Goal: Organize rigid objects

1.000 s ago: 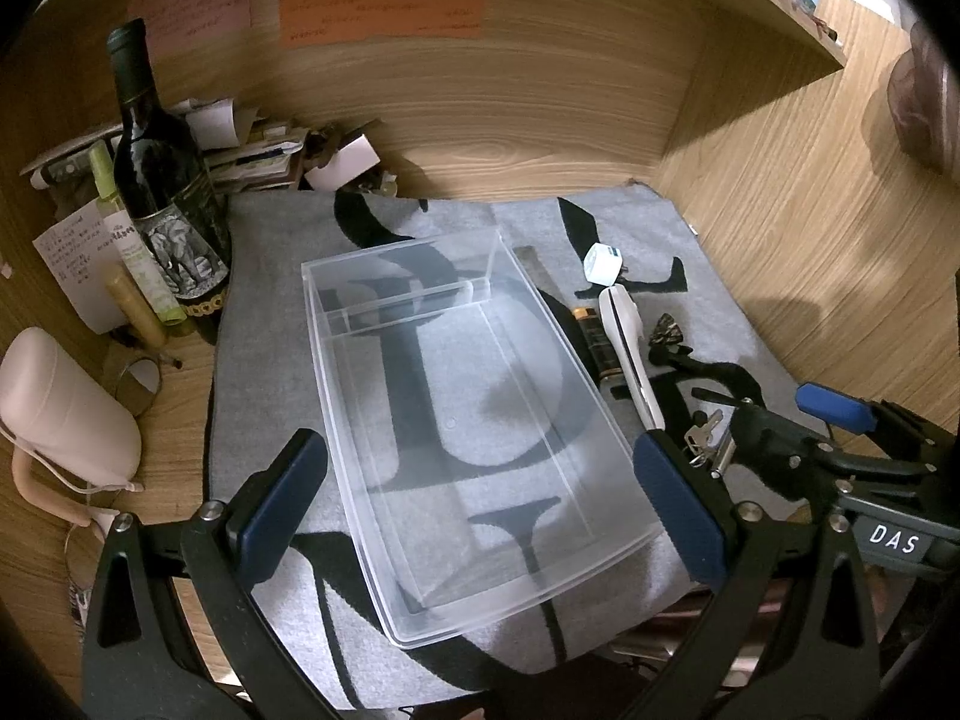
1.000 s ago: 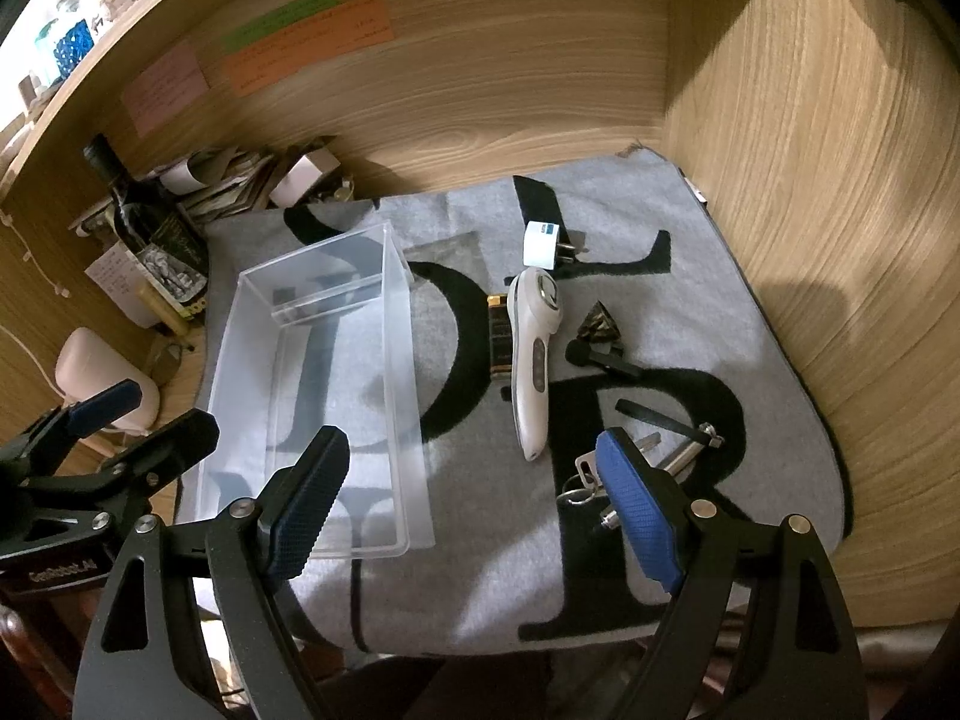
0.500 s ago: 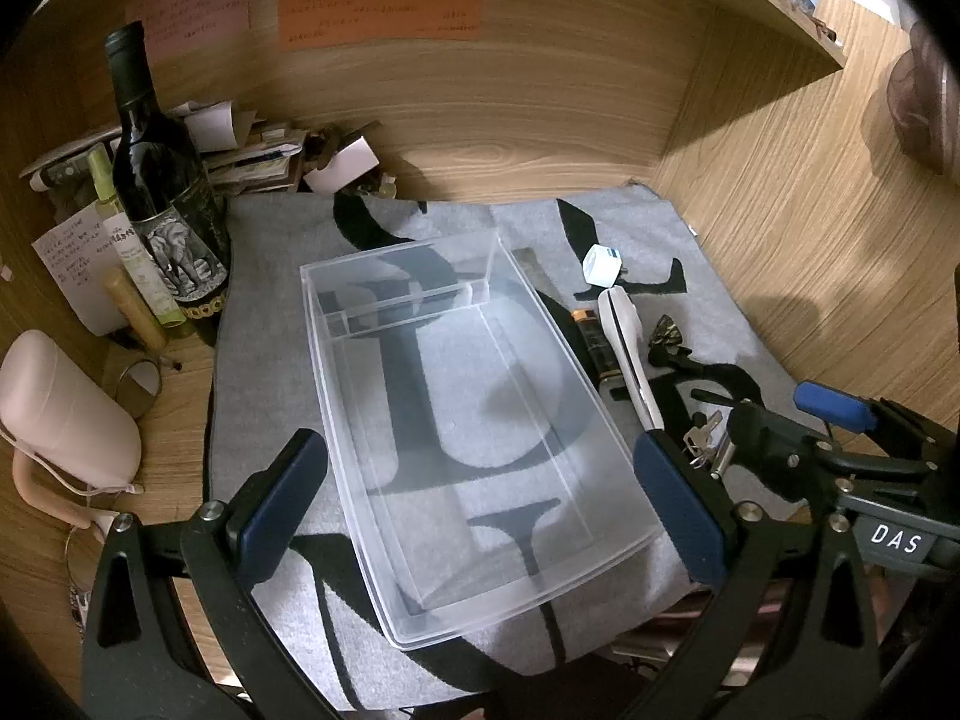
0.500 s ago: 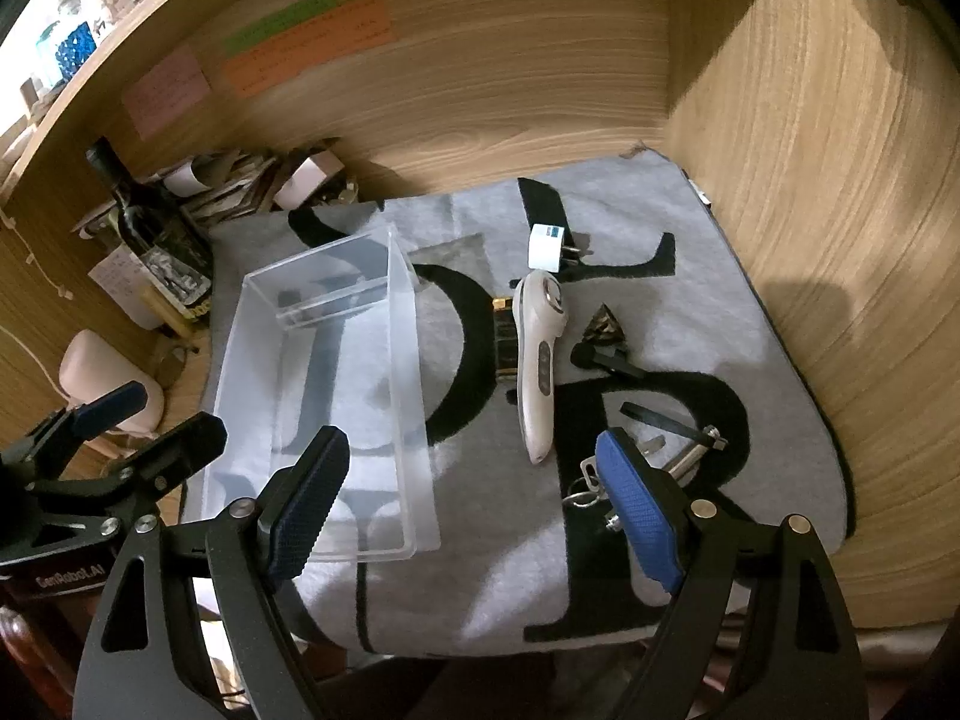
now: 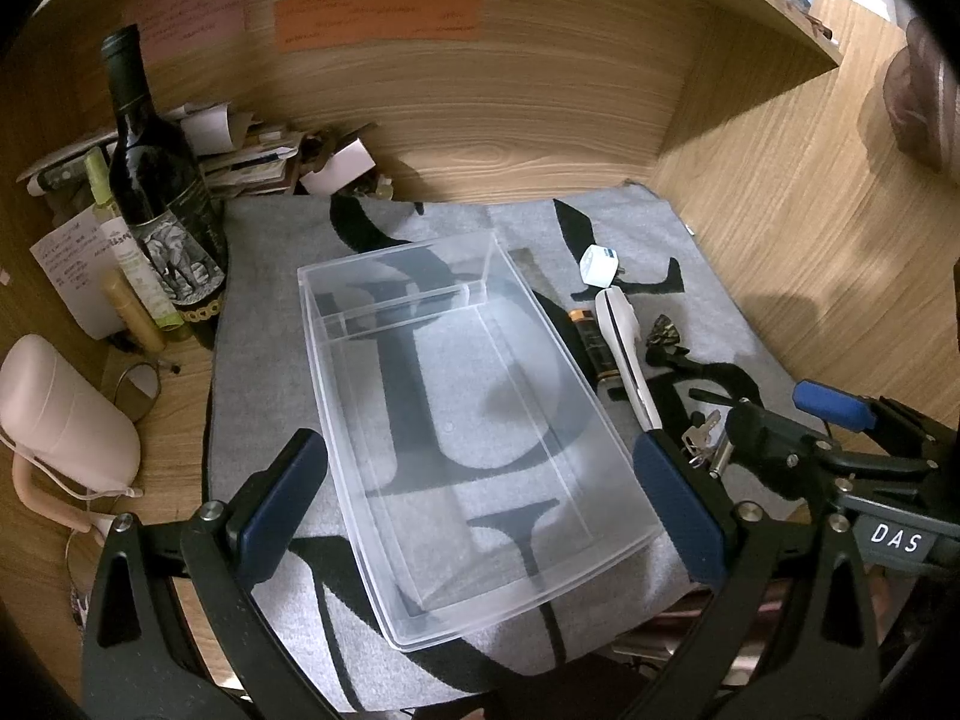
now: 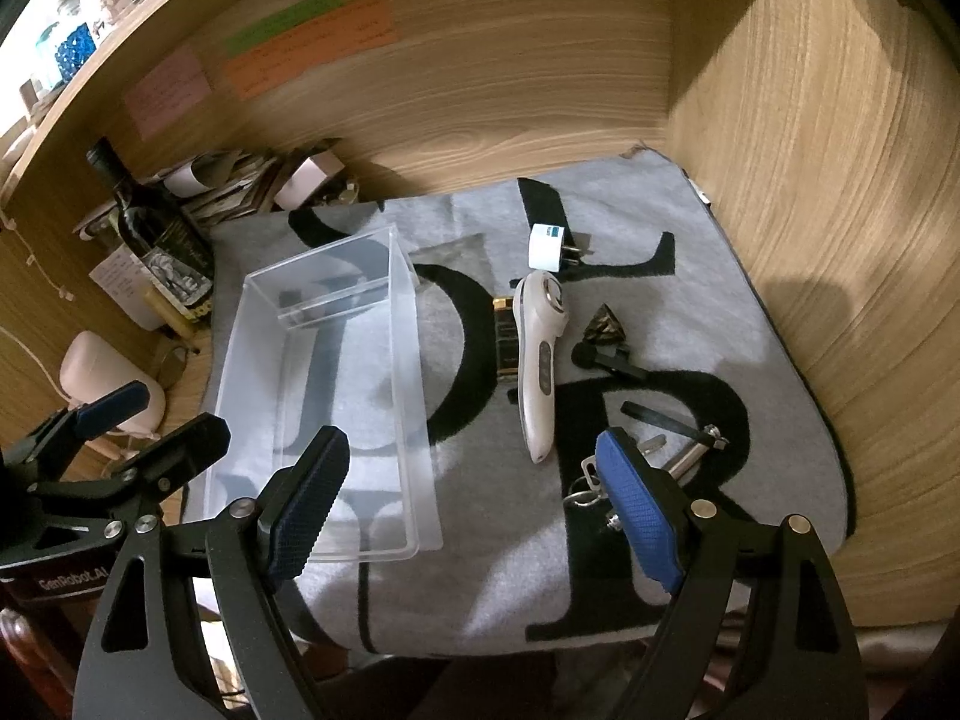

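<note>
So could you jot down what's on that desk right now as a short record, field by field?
surface: grey mat with black letters on a wooden desk
container: clear plastic rectangular box, nothing in it
loose items beside the box: white handheld device, white plug adapter, black and gold battery, metal keys
background: dark wine bottle, upright
left gripper: open, holds nothing, above the box
right gripper: open, holds nothing
</note>
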### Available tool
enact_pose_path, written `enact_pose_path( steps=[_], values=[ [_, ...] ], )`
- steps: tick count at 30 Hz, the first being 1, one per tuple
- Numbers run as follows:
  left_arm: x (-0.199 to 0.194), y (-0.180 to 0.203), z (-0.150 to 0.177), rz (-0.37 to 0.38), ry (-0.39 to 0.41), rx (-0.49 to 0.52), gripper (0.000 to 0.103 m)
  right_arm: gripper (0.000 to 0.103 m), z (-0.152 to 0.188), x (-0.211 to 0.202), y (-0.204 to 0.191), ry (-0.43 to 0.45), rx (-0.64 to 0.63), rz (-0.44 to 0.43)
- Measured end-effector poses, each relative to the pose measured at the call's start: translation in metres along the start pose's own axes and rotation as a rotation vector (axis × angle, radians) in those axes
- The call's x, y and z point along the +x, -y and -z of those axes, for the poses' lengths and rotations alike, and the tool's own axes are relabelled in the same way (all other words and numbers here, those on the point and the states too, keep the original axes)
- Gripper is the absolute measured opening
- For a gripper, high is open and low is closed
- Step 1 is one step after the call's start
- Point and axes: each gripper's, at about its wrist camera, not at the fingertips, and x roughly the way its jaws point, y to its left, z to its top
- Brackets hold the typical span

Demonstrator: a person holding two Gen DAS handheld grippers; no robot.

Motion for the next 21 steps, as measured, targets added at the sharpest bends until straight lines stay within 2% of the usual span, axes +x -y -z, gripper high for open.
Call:
enact_pose_path(
  steps=[21],
  values=[
    [-0.0005, 0.0018, -0.0001, -0.001, 0.002, 0.000, 0.103, 0.083, -0.0005, -0.0008, -0.0011, -0.002, 0.001, -0.002]
  ],
)
